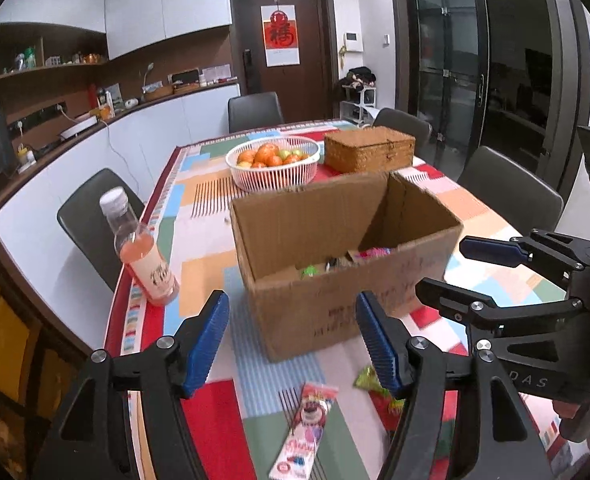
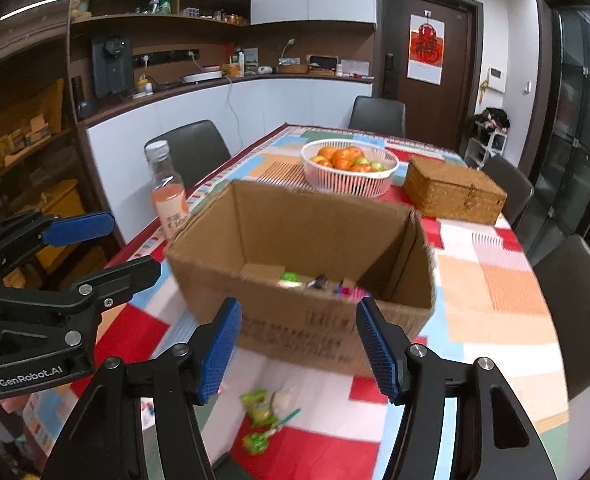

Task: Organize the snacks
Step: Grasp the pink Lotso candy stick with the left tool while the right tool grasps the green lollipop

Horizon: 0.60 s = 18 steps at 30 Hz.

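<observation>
A cardboard box [image 1: 347, 264] is set near the middle of the table [image 1: 211, 412], with a few snacks already seen inside. Between it and the near edge, a pink snack packet [image 1: 307, 420] and green candy wrappers [image 2: 261, 408] are left lying loose. Such packets are judged light, soft and crinkly, and best pinched across the flat middle. The left gripper [image 1: 293, 342] and right gripper [image 2: 299, 350] are both held wide apart, with nothing between the jaws.
</observation>
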Motion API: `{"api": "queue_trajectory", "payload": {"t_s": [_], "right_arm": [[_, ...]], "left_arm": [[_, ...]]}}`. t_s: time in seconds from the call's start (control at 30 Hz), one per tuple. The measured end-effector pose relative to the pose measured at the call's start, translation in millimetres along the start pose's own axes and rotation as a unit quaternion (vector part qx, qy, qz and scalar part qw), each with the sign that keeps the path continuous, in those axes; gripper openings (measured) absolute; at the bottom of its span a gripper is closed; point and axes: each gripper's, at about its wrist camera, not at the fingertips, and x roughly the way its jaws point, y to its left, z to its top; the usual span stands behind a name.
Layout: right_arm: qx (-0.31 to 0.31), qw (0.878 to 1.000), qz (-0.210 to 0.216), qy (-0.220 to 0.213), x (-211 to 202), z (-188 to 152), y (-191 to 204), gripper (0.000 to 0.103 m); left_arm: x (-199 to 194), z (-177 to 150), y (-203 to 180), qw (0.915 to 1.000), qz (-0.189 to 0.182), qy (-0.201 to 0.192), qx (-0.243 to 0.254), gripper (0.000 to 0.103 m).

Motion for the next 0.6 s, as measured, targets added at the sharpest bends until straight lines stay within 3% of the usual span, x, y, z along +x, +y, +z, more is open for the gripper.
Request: {"api": "queue_trajectory", "payload": {"t_s": [0.6], "right_arm": [[0.027,0.993,0.021,0.112,36,-75,17,0.061]], "left_arm": [[28,-81,3,0.9957,-0.018,0.091,-0.006,0.065]]}}
